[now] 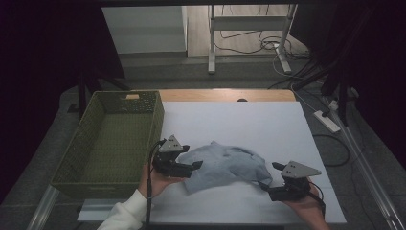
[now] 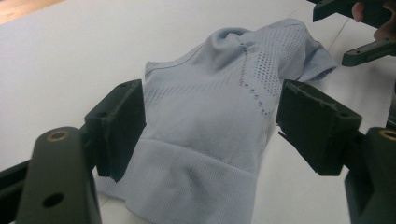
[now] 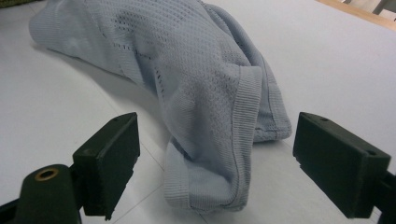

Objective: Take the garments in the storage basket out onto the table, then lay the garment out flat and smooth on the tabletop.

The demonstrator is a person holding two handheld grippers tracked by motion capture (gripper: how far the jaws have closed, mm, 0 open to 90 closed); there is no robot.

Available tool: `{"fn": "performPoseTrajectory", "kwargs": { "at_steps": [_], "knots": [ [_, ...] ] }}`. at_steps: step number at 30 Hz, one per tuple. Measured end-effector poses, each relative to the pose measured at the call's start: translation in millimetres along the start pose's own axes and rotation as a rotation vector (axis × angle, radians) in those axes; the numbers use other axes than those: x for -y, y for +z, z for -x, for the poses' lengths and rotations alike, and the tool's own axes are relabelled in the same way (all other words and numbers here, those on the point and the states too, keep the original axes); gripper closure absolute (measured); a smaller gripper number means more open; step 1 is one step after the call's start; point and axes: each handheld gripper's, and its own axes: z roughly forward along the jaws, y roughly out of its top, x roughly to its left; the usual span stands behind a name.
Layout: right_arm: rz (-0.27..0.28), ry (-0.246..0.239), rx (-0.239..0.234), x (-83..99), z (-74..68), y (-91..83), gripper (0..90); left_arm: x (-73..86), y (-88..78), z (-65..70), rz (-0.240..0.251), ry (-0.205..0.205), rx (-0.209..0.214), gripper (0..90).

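Pale blue-grey knitted garment with ribbed hem bands and mesh panels [image 1: 225,165] lies crumpled on the white table cover [image 1: 249,124], lower centre of the high view, just right of the olive-green woven basket [image 1: 112,139], which has nothing in it.

Orientation: its long axis runs across the frame from lower left to lower right, sagging slightly toward the right end. In the left gripper view a wide ribbed band [image 2: 187,186] faces me at the bottom and the body runs away toward the upper right. In the right gripper view a narrower ribbed edge [image 3: 243,116], folded on itself, points at the bottom centre.

Step in hand, as I judge it: approach before the grasp, one gripper at each end of the cloth.

Left gripper [image 1: 194,166]: jaws spread wide, the ribbed band between them, pads not pressing, so nothing held. Right gripper [image 1: 268,184]: also spread, the folded end between the black pads [image 3: 109,161] with clear gaps either side; released.

Next move, I think: push each gripper forward so the pads straddle one fabric layer, then close. The right end is bunched, so I risk pinching several layers; I would aim for the outer ribbed edge.
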Motion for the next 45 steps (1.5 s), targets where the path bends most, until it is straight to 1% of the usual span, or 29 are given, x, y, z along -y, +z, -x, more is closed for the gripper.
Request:
{"fn": "performPoseTrajectory", "kwargs": {
  "at_steps": [10, 15, 18, 25, 30, 32, 37, 41, 45],
  "knots": [
    [0.007, 0.001, 0.003, -0.7, -0.9, -1.5, 14.8, 1.8, 1.3, -0.5, 0.000, -0.015, 0.006, 24.2],
    [0.005, -0.007, 0.002, -2.5, -1.6, -0.6, 14.8, 2.5, 4.9, 2.0, -0.011, -0.011, 0.010, 23.5],
    [0.006, -0.003, -0.002, -1.3, -1.5, -0.2, 14.8, 2.4, 6.9, 3.4, -0.019, -0.006, 0.009, 23.2],
    [0.008, -0.003, -0.001, -1.6, -2.8, -2.7, 14.8, 2.1, 8.5, 3.3, -0.022, -0.005, 0.009, 23.2],
    [0.011, -0.009, 0.001, -3.9, -4.4, -1.2, 14.8, 3.9, 7.7, 1.8, -0.022, -0.014, 0.010, 22.9],
    [0.008, -0.009, -0.006, -4.6, -4.9, -0.9, 14.9, 3.9, 7.4, 1.5, -0.019, -0.015, 0.009, 22.8],
    [0.010, -0.010, 0.001, -5.7, -7.6, -1.1, 15.3, 3.6, 8.2, 0.4, -0.017, -0.025, 0.015, 22.3],
    [0.004, -0.010, 0.000, -7.4, -8.6, -0.1, 15.6, 5.1, 9.6, -0.8, -0.021, -0.034, 0.021, 21.8],
    [-0.006, -0.008, -0.003, -8.8, -10.3, 4.2, 16.2, 5.4, 10.2, -0.3, -0.022, -0.032, 0.021, 21.7]
  ]
}}
